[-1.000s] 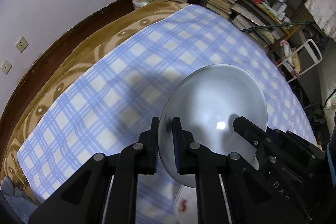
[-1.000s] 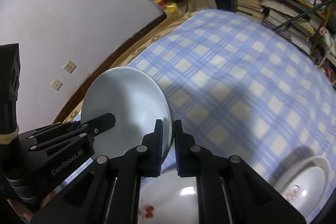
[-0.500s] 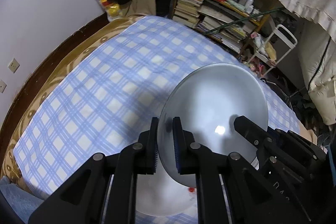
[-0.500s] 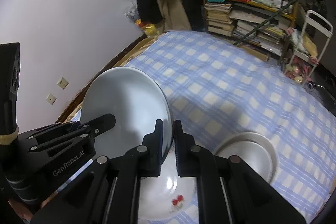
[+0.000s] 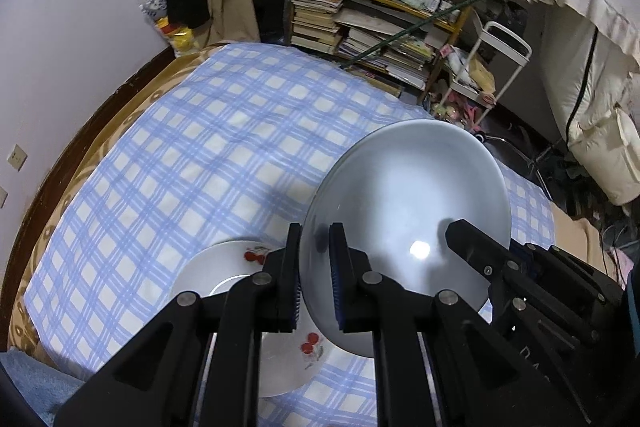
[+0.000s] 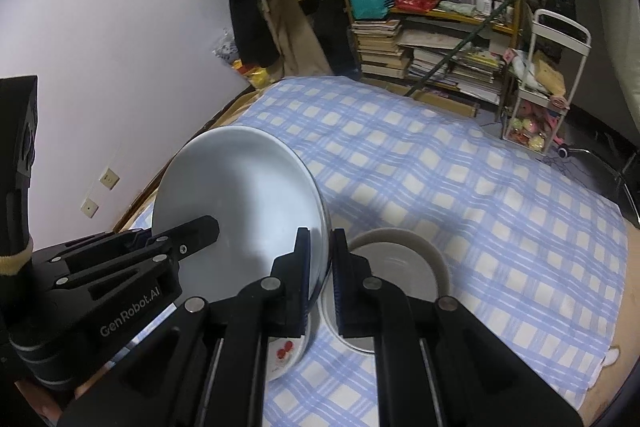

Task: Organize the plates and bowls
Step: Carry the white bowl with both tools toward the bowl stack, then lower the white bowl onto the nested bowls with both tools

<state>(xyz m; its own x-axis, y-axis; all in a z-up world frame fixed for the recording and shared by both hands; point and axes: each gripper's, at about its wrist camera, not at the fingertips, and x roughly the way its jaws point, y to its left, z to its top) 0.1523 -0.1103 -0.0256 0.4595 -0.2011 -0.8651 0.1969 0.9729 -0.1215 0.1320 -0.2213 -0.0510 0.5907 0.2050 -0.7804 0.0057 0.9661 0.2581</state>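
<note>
I hold one plain white bowl (image 5: 408, 203) tilted on edge, clear of the bed. Beneath it lies a cherry-printed plate (image 5: 224, 267), flat. Just beside that sits a second white bowl (image 6: 400, 267), upright.

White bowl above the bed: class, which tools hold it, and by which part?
Both: the left tool and the right tool each pinch the rim of the white bowl, on opposite sides.
</note>
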